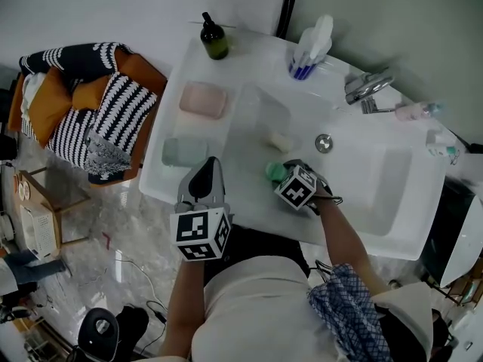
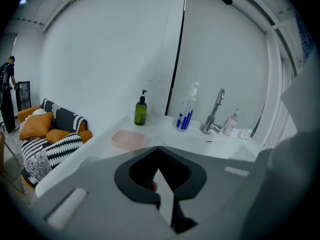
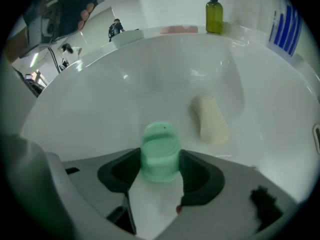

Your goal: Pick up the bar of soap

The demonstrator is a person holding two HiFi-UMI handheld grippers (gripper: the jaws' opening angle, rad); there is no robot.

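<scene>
Clamping green soap w/ R tongs at white basin; marble floor.

No word, brand or number can be read anywhere. The cube on the left tool and the cube on the right tool carry only black-and-white square marker patterns. The white bottle, upper middle of the frame, shows blue stripes, its print too small to read.
</scene>
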